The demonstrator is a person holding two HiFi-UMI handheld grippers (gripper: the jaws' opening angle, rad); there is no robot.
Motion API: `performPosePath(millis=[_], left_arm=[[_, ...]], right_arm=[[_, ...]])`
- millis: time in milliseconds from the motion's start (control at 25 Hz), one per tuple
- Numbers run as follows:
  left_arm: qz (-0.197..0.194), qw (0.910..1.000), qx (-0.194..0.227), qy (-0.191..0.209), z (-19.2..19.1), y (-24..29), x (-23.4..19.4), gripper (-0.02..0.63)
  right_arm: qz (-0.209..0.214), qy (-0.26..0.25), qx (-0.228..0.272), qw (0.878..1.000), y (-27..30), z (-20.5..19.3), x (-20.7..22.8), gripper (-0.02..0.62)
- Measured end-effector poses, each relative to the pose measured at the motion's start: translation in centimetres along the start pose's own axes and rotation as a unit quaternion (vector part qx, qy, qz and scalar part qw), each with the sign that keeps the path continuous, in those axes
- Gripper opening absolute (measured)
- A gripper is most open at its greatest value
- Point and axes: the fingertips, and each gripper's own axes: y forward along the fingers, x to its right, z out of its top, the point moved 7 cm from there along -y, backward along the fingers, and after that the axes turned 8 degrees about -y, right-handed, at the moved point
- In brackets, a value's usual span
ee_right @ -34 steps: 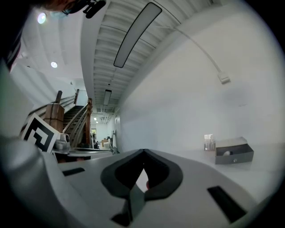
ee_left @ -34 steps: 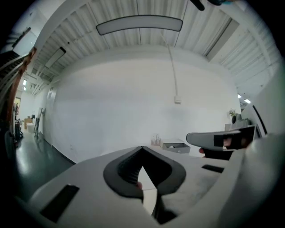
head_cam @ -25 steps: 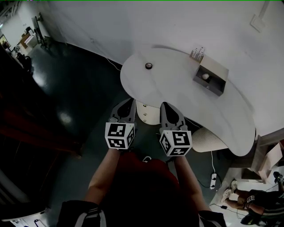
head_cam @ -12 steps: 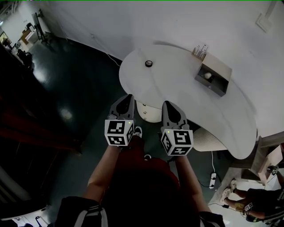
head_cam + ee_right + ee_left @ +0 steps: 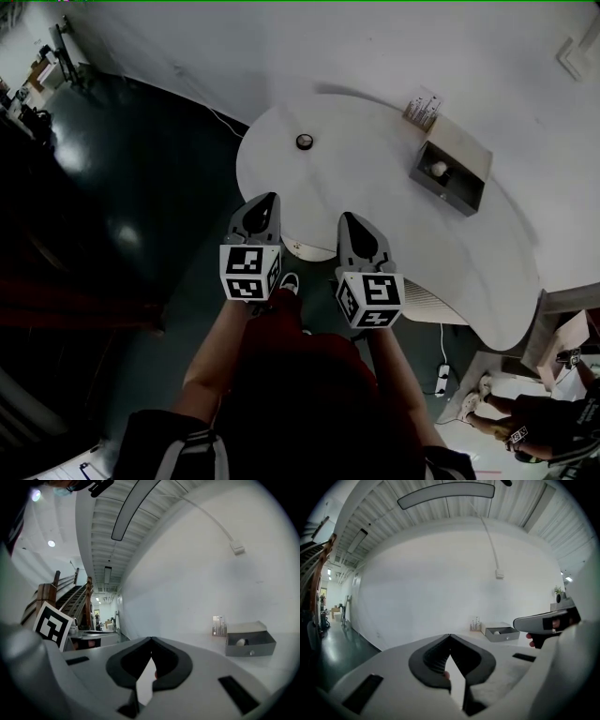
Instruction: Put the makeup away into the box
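A small round dark makeup item point(image 5: 305, 142) lies alone on the far left part of the white oval table point(image 5: 375, 197). At the table's far right an open grey box point(image 5: 450, 172) holds a small white ball point(image 5: 437, 169). Both grippers hover side by side at the table's near edge, well short of either thing. My left gripper point(image 5: 265, 200) has its jaws together and empty, as has my right gripper point(image 5: 350, 219). The left gripper point(image 5: 450, 634) looks along the table toward the box point(image 5: 500, 632). The right gripper point(image 5: 151, 638) sees the box point(image 5: 250, 641) to its right.
A small holder of thin upright items point(image 5: 423, 109) stands against the wall just behind the box. A ribbed cream seat point(image 5: 427, 300) sits under the table's near edge. A power strip point(image 5: 441, 380) lies on the dark floor, and a person point(image 5: 525, 417) is at the lower right.
Both grippers have moved forward together toward the table, and their tips now reach its near edge. The jaws stay together.
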Motion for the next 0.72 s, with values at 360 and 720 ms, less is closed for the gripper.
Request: performPosePath(millis=[360, 720], left_arm=[[-0.007, 0.9994, -0.034, -0.004, 0.2, 7.3, -2.9, 0.021], [-0.041, 0.9963, -0.072, -0.024, 0.1, 13.0, -5.0, 0.023]], right_arm=[[-0.011, 0.015, -0.020, 1.000, 6.9, 0.6, 2.9, 0.014], [-0.038, 0.027, -0.033, 0.998, 11.3, 0.9, 5.1, 0.014]])
